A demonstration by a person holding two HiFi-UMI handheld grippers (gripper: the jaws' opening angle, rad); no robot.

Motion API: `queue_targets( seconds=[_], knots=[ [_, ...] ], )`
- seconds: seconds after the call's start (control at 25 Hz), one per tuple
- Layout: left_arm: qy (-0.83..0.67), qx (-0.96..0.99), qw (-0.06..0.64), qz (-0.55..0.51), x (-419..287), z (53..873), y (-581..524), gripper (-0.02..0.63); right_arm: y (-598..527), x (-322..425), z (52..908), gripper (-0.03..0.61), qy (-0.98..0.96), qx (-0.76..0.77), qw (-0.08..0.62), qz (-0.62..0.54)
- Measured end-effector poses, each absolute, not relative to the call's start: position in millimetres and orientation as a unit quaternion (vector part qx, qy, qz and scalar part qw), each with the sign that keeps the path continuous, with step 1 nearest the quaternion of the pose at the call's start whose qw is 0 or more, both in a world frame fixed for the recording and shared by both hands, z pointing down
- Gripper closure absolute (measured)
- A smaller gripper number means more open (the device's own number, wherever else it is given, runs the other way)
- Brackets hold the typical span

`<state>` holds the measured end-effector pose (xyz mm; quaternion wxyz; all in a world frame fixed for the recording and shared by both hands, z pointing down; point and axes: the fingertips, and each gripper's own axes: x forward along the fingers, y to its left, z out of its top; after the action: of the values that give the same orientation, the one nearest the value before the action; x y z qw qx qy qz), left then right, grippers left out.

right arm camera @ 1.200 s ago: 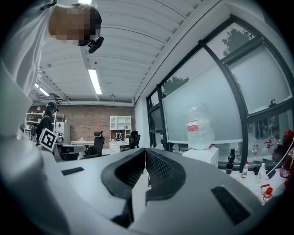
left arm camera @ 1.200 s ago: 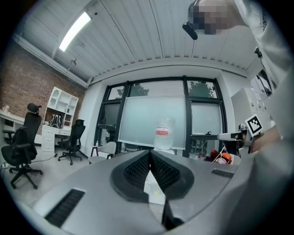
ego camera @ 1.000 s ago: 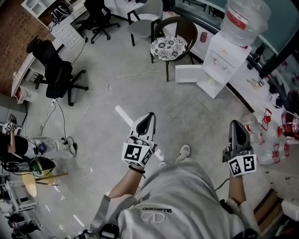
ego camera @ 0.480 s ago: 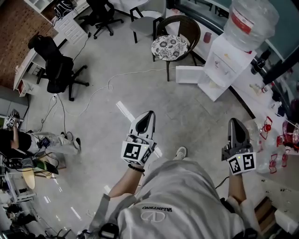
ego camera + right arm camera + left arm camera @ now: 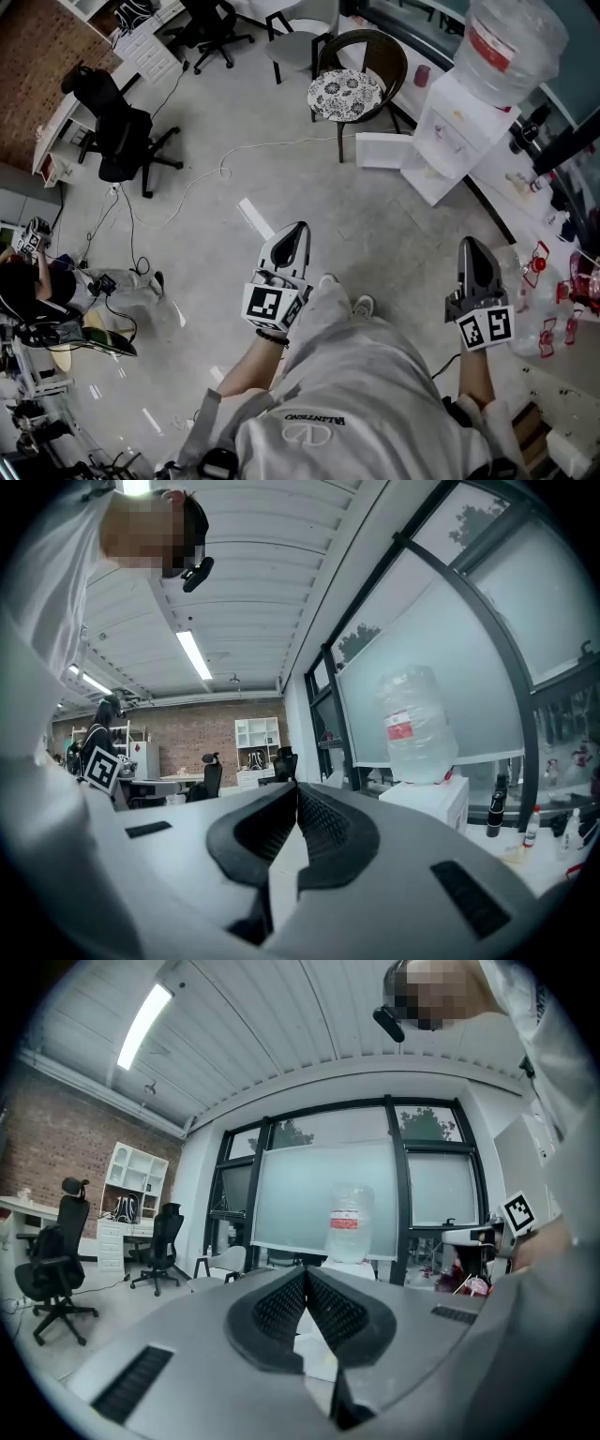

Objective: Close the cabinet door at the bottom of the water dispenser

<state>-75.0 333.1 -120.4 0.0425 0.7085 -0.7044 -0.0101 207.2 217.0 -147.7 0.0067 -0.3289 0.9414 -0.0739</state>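
Observation:
The white water dispenser (image 5: 452,129) with a big clear bottle (image 5: 511,39) stands at the upper right of the head view. Its low white cabinet door (image 5: 381,150) hangs open to the left, near the floor. My left gripper (image 5: 300,231) is shut and empty, well short of the door. My right gripper (image 5: 469,246) is also shut and empty, below the dispenser. The left gripper view has the shut left gripper (image 5: 305,1270) pointing level at the distant bottle (image 5: 349,1222). In the right gripper view the bottle (image 5: 413,726) stands right of the shut right gripper (image 5: 296,786).
A wicker chair with a patterned cushion (image 5: 349,92) stands left of the open door. A white cable (image 5: 234,155) and a white strip (image 5: 251,217) lie on the floor. Black office chairs (image 5: 117,131) are at the left. A surface with red-and-clear items (image 5: 562,281) is at the right.
The view has crept toward the dispenser and the person's leg has swung forward between the grippers. Both grippers stay shut and keep their spots in the picture.

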Motion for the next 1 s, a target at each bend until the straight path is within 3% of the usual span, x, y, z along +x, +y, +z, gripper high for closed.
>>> queue_targets(
  seconds=[0.48, 1.0],
  knots=[
    [-0.699, 0.712, 0.057, -0.013, -114, -107, 288, 0.612, 181, 173, -138, 0.561, 0.937, -0.339, -0.009, -0.077],
    [-0.678, 0.731, 0.077, -0.007, -196, -101, 188, 0.612, 105, 81, -141, 0.561, 0.939, -0.338, -0.016, -0.064]
  ],
)
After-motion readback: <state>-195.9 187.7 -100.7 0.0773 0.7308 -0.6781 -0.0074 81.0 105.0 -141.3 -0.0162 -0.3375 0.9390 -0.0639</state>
